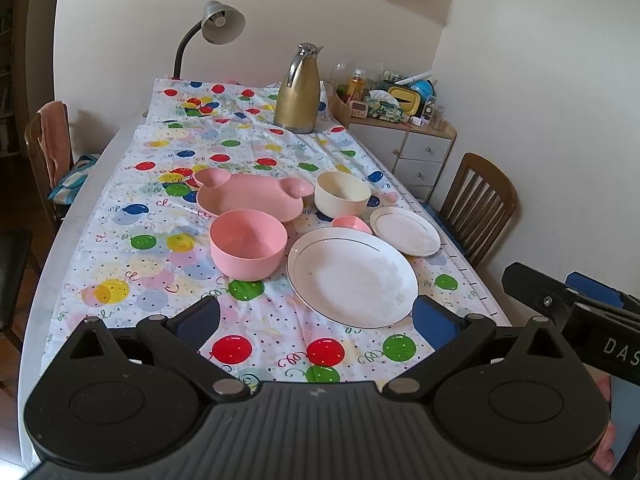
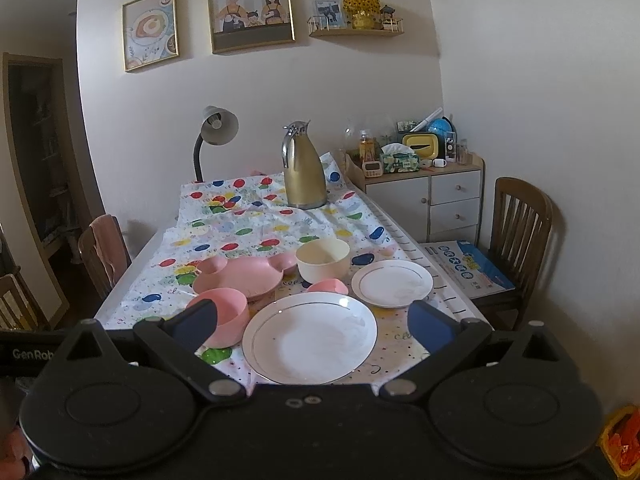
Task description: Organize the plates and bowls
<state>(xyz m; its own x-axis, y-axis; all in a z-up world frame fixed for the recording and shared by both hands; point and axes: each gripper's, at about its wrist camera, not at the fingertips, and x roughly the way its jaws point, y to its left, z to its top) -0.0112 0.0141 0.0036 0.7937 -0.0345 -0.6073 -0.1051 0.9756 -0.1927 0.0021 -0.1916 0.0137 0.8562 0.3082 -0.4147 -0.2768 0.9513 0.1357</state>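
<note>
I am holding both grippers back at the near end of the table (image 2: 120, 280), above the cloth, because from here I am seeing every dish before I choose one. The left gripper (image 1: 316, 316) is spread wide and holding nothing; the right gripper (image 2: 312, 322) is also spread wide and empty, and its fingers are framing the big plate (image 2: 310, 338), which I think is the natural base for a stack. The small plate (image 2: 392, 283) is lying just beside it on the right, near the table edge. The pink bowl (image 1: 248, 244) is standing left of the big plate, almost touching its rim, and a small pink cup (image 1: 352, 224) is sitting between the two plates. Behind them the pink mouse-shaped dish (image 1: 252, 196) and the cream bowl (image 1: 342, 194) are standing side by side. The jug (image 1: 298, 92) is staying far back, well apart, so it is not disturbing the work. All dishes are separate, so I judge the sorting is not started yet.
</note>
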